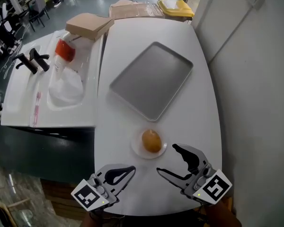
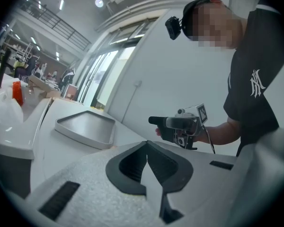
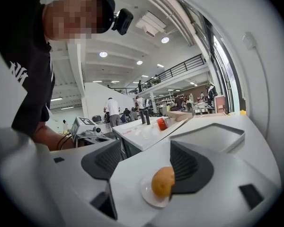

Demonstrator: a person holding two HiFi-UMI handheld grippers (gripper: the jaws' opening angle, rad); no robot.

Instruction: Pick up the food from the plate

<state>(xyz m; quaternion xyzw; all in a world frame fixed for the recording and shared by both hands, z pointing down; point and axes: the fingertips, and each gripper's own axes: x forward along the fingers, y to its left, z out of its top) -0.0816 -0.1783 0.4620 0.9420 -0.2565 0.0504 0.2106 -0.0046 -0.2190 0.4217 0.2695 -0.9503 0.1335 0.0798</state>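
A round orange-brown piece of food (image 1: 151, 140) sits on a small white plate (image 1: 137, 148) near the front of the white table (image 1: 199, 112). My right gripper (image 1: 166, 159) is open just right of and in front of the plate, its jaws pointing toward it. In the right gripper view the food (image 3: 162, 181) lies ahead on the plate (image 3: 148, 196), beyond the spread jaws and close to the right fingertip; nothing is between the pads. My left gripper (image 1: 130, 170) hovers at the table's front left, shut and empty, its tips meeting in the left gripper view (image 2: 146, 159).
An empty grey metal tray (image 1: 152, 79) lies diagonally in the middle of the table. To the left stands a white sink counter (image 1: 19, 103) with black taps (image 1: 32, 60) and a plastic bag (image 1: 66, 82). A cardboard box (image 1: 89, 25) is behind it. A wall runs along the right.
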